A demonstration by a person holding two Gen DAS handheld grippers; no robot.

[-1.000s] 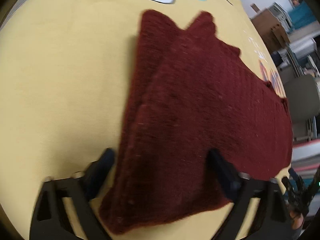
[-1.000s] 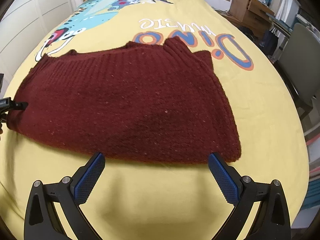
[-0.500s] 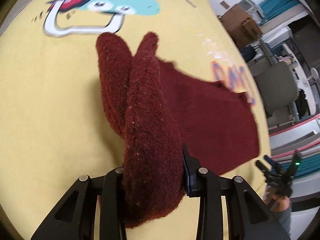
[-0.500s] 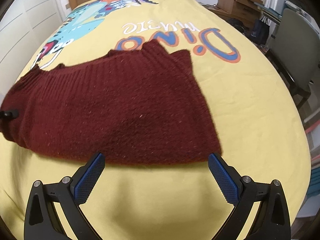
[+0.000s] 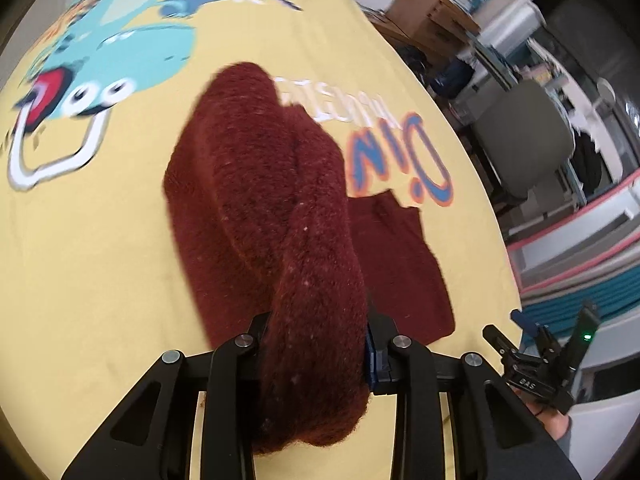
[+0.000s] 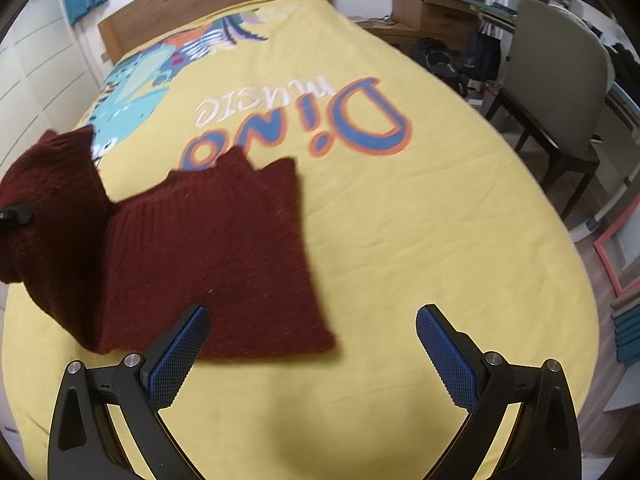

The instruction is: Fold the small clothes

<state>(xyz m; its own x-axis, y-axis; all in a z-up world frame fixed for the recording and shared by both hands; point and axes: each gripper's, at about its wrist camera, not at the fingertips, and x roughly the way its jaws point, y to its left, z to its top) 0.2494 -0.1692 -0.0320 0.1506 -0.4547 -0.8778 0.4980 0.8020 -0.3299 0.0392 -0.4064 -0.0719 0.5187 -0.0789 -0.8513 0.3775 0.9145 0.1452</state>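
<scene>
Nearest the left camera, the left gripper (image 5: 320, 356) is clamped on a thick bunched edge of the dark red knit sweater (image 5: 280, 216); its jaws have just been closing, having stood wide apart on either side of the flat garment a second ago, and the wool now fills the gap between them. That end of the sweater, which lay flat before, is lifted off the yellow bedspread (image 5: 100, 260) and hangs as a rolled hump, while the rest trails down to the cover and lies flat beyond (the far corner near the blue and orange "Dino" lettering (image 5: 404, 160) rests on the bed). The sweater now covers less of the bed than a second ago, and more of the lettering shows.

The right gripper (image 6: 312, 356) has its blue pads spread wide with nothing between them, as in the earlier frames. It hovers above bare bedspread (image 6: 420, 240); its left pad overlaps the sweater's (image 6: 208, 248) near edge in the picture, though whether it touches cannot be told. In this view the raised end of the sweater stands at the left edge, with a bit of the other gripper's black frame against it.

Farther off, the dinosaur print (image 5: 120, 48) runs toward the wooden headboard (image 6: 216, 20). Beside the bed stand a grey-green chair (image 6: 560, 80), a wooden cabinet (image 6: 432, 0) and dark bags (image 6: 440, 64) on the floor (all clear of the sweater).
</scene>
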